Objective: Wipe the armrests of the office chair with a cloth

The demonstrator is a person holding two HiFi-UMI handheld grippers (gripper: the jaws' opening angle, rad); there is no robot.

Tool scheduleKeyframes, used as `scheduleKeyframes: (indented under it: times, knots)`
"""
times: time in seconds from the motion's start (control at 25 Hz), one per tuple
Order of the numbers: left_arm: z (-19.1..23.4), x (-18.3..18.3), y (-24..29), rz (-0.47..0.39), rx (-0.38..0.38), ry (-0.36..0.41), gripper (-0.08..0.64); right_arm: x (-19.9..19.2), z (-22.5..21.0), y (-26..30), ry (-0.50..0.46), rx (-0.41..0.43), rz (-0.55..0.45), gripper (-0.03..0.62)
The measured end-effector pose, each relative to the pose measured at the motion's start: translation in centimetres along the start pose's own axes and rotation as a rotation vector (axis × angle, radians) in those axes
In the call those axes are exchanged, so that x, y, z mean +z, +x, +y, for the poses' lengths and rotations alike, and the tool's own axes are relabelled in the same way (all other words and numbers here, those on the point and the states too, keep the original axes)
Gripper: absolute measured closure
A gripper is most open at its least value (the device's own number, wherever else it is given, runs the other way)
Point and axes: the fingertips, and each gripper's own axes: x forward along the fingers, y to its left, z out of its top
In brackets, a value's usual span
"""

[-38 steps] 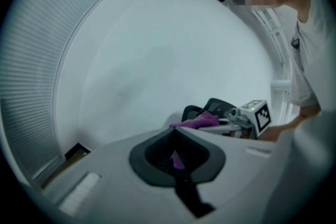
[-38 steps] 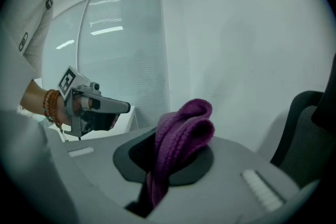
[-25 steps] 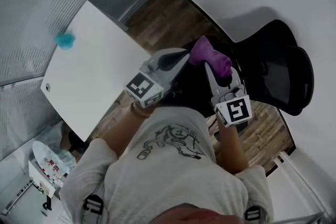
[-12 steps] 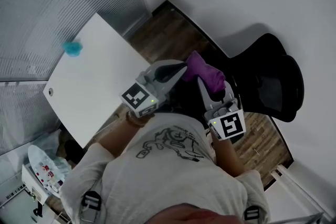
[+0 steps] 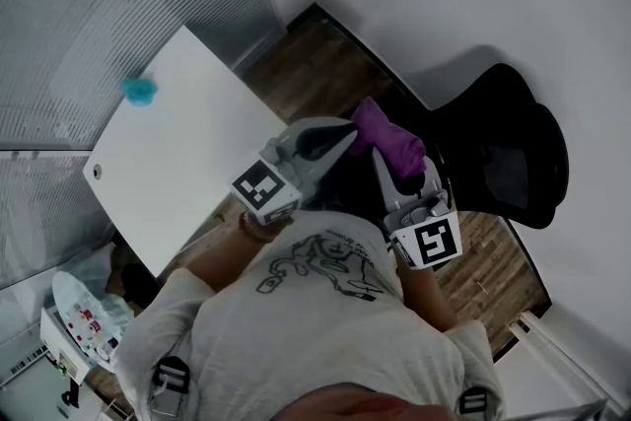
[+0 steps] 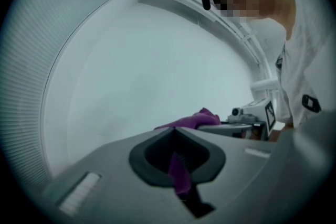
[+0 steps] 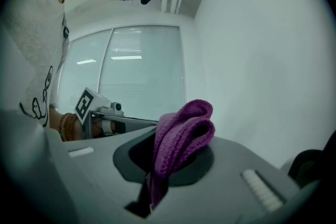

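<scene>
A purple knitted cloth (image 5: 391, 139) hangs bunched in the air between my two grippers, in front of the person's chest. My left gripper (image 5: 348, 136) is shut on one corner of it; a purple strip (image 6: 179, 171) shows between its jaws. My right gripper (image 5: 379, 153) is shut on the folded bulk of the cloth (image 7: 182, 136), which bulges over the jaw tips. The black office chair (image 5: 505, 151) stands just right of the grippers against the white wall; its armrests are hard to make out. A dark edge of the chair (image 7: 311, 161) shows in the right gripper view.
A white table (image 5: 173, 158) lies to the left with a small blue object (image 5: 139, 90) near its far edge. Window blinds (image 5: 89, 5) fill the upper left. Wooden floor (image 5: 306, 54) runs along the wall. A cluttered stand (image 5: 84, 311) sits at lower left.
Both grippers and the cloth have drifted slightly lower in the head view over the past second. Both stay shut on the cloth.
</scene>
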Motion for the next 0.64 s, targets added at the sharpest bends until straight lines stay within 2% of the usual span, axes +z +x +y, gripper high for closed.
scheduleKeyframes:
  times: [0.64]
  knots:
    - [0.4, 0.06, -0.01, -0.006, 0.004, 0.004, 0.56, 0.01, -0.04, 0.43, -0.005, -0.005, -0.006, 0.565]
